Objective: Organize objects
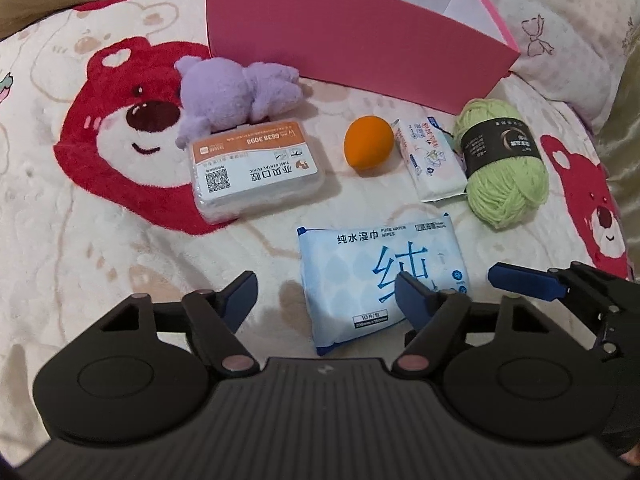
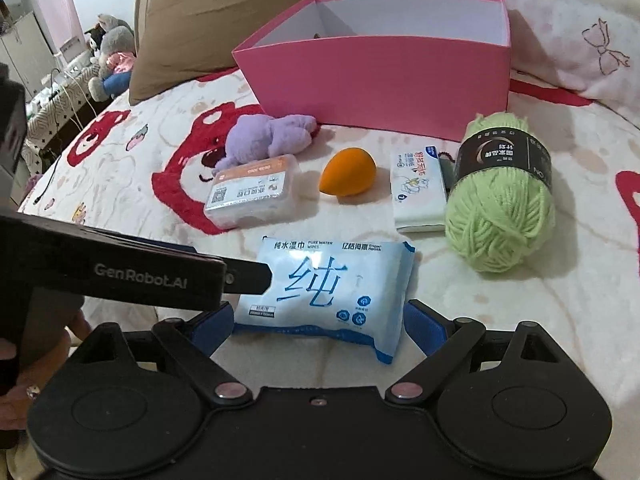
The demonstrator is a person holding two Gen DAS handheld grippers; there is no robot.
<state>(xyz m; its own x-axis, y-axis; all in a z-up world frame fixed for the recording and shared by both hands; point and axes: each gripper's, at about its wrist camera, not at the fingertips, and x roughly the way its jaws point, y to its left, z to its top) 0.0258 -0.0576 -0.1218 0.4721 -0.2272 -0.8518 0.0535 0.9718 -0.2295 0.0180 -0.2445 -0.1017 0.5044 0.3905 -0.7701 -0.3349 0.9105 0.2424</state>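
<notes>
Wipes pack (image 2: 326, 286): flat on blanket (image 1: 100, 240), nearest item — likely first pick.
Right gripper (image 2: 318, 320): fingers spread, straddling the pack, not pressing.
Left gripper (image 1: 326, 300): fingers apart, empty, over the pack's left edge.
Pink box (image 2: 380, 92): open behind — presumably the destination.

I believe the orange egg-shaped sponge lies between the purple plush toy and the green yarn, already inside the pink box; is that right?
Not quite: the orange sponge lies on the blanket in front of the pink box, not inside. The right wrist view shows this.
</notes>
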